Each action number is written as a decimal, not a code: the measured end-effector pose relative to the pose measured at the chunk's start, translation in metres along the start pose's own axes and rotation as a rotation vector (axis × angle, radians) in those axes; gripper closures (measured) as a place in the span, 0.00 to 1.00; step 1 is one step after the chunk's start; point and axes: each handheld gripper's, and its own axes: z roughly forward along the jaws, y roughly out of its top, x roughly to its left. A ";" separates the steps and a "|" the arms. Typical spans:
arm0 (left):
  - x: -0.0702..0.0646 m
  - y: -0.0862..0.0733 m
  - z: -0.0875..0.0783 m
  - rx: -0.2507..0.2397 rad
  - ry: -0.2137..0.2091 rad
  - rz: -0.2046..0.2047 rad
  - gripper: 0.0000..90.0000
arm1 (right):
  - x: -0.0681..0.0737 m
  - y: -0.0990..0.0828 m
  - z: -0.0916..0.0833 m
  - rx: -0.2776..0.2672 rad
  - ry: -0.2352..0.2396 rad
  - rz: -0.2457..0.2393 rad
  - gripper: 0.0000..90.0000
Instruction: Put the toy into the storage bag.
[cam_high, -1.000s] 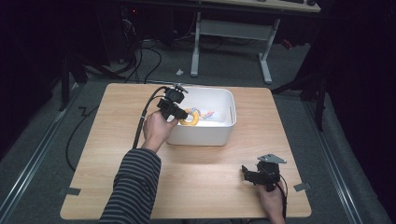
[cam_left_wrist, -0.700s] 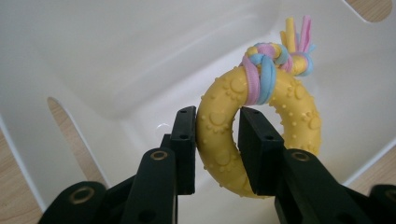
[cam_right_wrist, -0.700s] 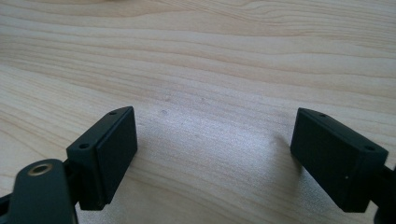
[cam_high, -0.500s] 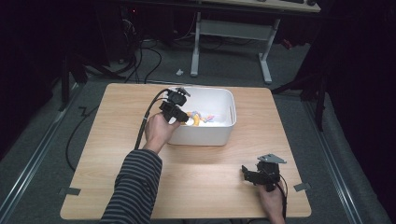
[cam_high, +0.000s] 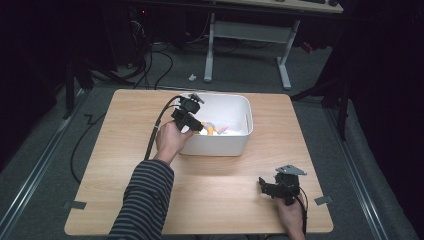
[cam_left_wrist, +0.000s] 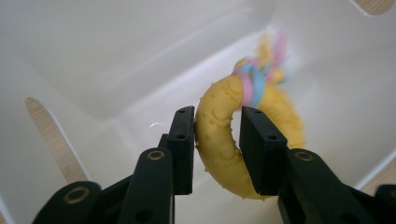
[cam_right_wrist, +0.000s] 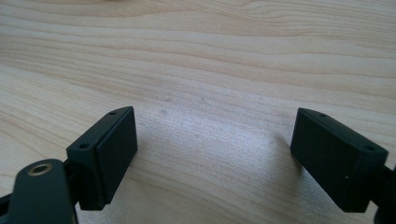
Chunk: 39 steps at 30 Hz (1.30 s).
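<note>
High view overhead; gripper views close on bin (cam_left_wrist: 84, 51), table (cam_right_wrist: 210, 56).

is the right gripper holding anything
No, the right gripper has its jaws spread wide with only bare wooden table between them.

No legible text — no labels, numbers.

The room is dark all around, but light from above falls on the wooden surface (cam_high: 115, 165) and it looks bright. The white bin (cam_high: 235, 142) drops a soft shadow toward the near edge. Up close, the yellow ring (cam_left_wrist: 224, 140) is sharp — its far end goes blurry.
</note>
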 end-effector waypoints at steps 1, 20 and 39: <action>0.000 0.000 0.000 -0.001 -0.002 0.001 0.69 | 0.000 0.000 0.000 0.000 0.000 0.000 0.16; -0.002 -0.008 -0.040 -0.139 0.017 0.017 0.48 | 0.000 0.000 0.000 0.000 0.001 0.000 0.16; 0.001 -0.036 -0.077 -0.234 0.025 0.008 0.47 | 0.000 0.000 0.000 0.000 0.002 -0.003 0.16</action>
